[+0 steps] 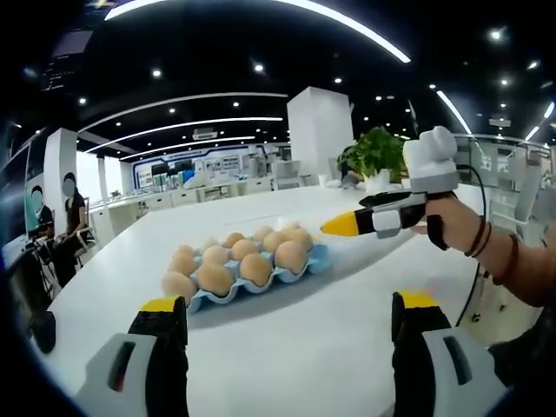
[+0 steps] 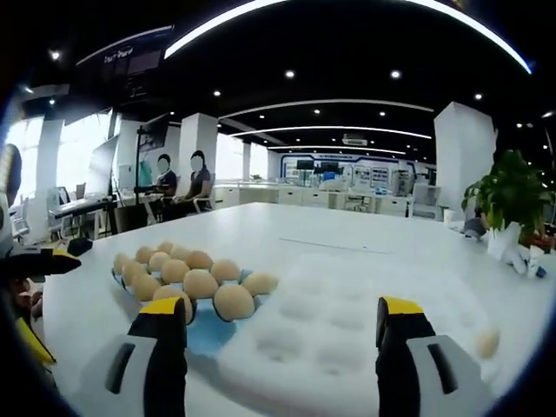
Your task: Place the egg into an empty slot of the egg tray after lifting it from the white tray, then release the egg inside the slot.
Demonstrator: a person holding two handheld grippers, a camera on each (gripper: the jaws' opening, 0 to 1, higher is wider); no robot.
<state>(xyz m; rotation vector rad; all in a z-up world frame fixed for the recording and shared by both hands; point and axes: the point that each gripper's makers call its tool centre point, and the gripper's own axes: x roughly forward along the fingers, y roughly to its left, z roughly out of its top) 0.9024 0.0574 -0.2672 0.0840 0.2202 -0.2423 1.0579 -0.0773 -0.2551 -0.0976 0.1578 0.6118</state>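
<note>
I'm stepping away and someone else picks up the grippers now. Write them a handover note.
Left gripper: open, empty, hovering above the table short of the blue egg tray.
Right gripper: open, empty, over the white tray.
Egg tray: nearly full of brown eggs; empty slots at its near edge in the right gripper view.
One egg sits at the white tray's far right edge.
Done: nothing with this egg yet.
Left: grasp it, lift it, set it in an empty slot, release.

Both grippers have black jaws capped yellow on grey-white bodies. At three o'clock in the left gripper view, the person's hand (image 1: 445, 228) wears dark wrist bands (image 1: 480, 236), a black cable (image 1: 480, 261) trailing below.
</note>
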